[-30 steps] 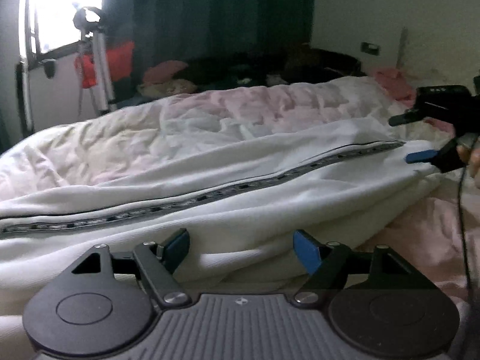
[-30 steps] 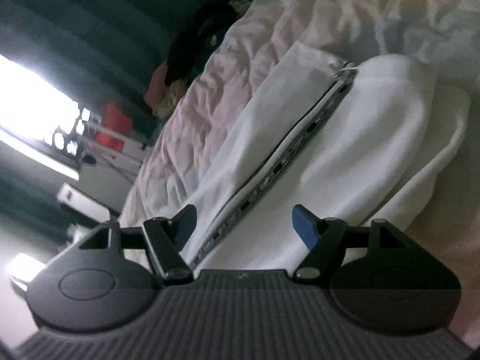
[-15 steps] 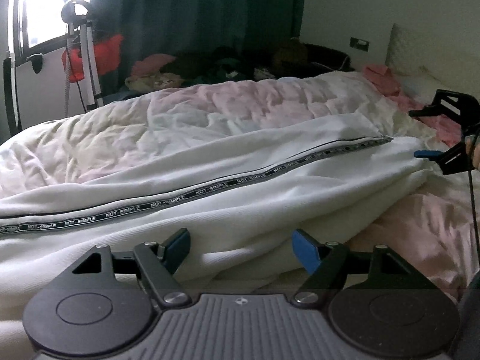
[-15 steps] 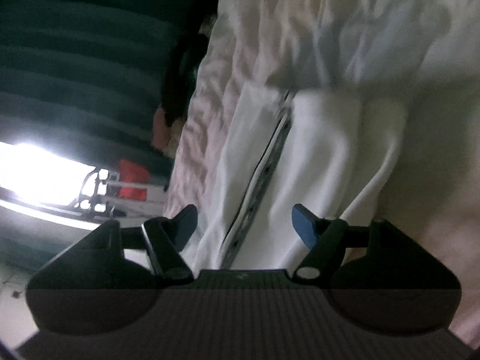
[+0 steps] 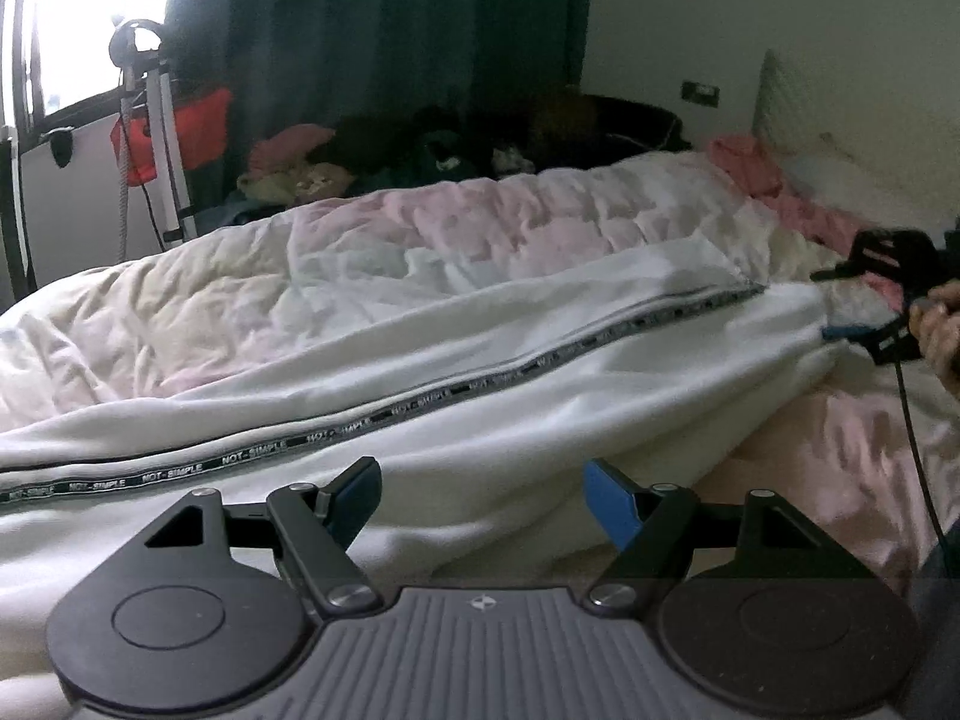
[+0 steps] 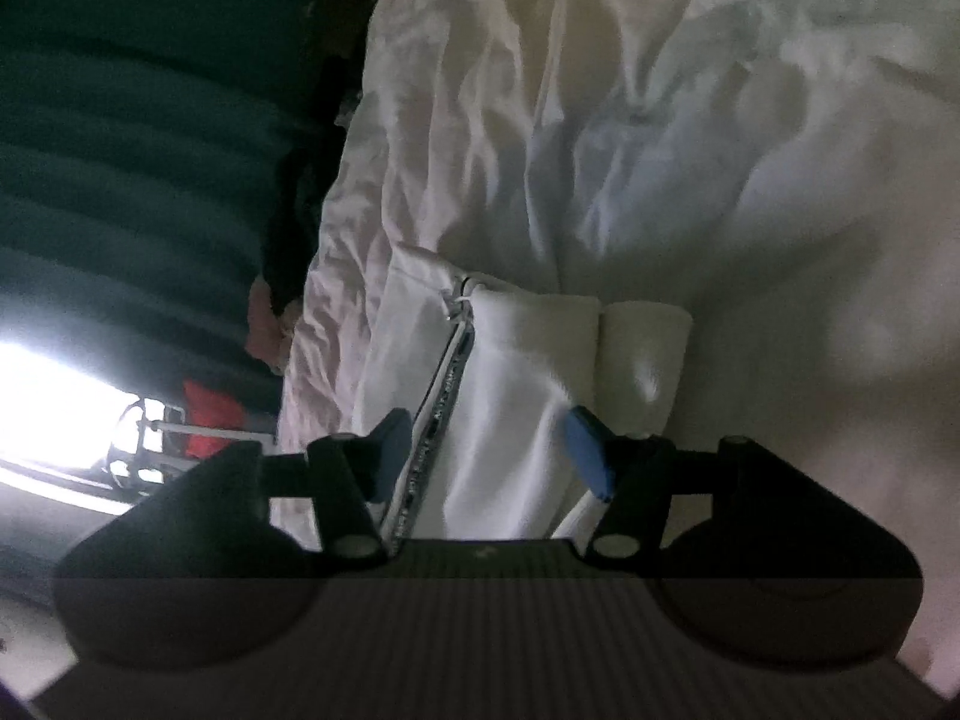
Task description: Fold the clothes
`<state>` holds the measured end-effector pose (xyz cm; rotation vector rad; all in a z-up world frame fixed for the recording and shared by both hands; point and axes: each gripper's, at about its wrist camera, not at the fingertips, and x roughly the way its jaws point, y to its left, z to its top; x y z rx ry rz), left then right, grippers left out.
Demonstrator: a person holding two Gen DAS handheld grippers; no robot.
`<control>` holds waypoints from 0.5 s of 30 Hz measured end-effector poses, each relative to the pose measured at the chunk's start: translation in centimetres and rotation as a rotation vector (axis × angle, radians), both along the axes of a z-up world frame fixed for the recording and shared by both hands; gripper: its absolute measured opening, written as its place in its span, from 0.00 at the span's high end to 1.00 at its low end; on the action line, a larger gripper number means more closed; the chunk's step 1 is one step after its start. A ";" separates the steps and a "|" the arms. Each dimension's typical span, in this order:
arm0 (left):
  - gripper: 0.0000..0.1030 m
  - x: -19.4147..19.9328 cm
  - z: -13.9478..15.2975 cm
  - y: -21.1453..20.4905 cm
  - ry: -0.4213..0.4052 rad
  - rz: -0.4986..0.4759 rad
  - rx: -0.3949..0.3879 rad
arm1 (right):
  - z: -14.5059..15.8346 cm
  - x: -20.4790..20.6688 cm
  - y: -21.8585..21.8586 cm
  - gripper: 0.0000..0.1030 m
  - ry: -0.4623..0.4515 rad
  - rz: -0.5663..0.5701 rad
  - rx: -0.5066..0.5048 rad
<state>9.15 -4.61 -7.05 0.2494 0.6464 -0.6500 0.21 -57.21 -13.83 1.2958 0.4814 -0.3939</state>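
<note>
A long white fleece garment [image 5: 540, 396] with a black woven tape printed "NOT-SIMPLE" [image 5: 384, 420] running down its length lies stretched across a bed covered by a rumpled pale pink and white quilt [image 5: 420, 252]. The left tongs [image 5: 483, 498] sit low at the near edge of the garment, their blue-padded fingers [image 5: 612, 501] spread wide apart with only white cloth showing between them and nothing pinched. In the left wrist view the right tongs [image 5: 864, 300] appear at the far right, held by the person's hand [image 5: 939, 330] at the garment's far end, one blue tip next to the cloth edge. The right wrist view is rolled sideways and dim: the right tongs [image 6: 486, 450] are spread open over the garment's end [image 6: 540, 360], where the fabric forms two rounded folds side by side and the tape ends at a small white cord knot [image 6: 456, 300]; the fingers do not close on the cloth. Beyond the bed stand dark green curtains [image 5: 360, 30], a bright window [image 5: 78, 12], a white stand [image 5: 162, 132] with a red bag [image 5: 198, 132], and a heap of dark and pink clothes [image 5: 420, 150].
</note>
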 end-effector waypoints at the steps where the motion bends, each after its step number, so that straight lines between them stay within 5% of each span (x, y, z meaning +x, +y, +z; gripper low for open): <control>1: 0.26 -0.1 -0.1 -0.1 0.002 -0.011 0.020 | 0.1 0.0 0.1 0.41 0.010 0.003 -0.013; 5: 0.26 -0.4 -0.7 -1.0 -0.026 -0.022 0.091 | -0.6 -1.7 -0.4 0.41 0.034 -0.105 0.023; 10: 0.25 -0.2 -1.4 -1.4 -0.006 -0.024 0.108 | -1.5 -1.1 -0.9 0.43 0.009 -0.082 0.054; 13: 0.24 0.0 -1.4 -1.4 0.004 -0.010 0.093 | -2.0 0.5 -1.1 0.58 0.012 -0.039 0.054; 15: 0.23 0.2 -1.2 -1.3 0.020 0.013 0.066 | -2.2 1.5 -1.1 0.78 0.034 -0.028 0.039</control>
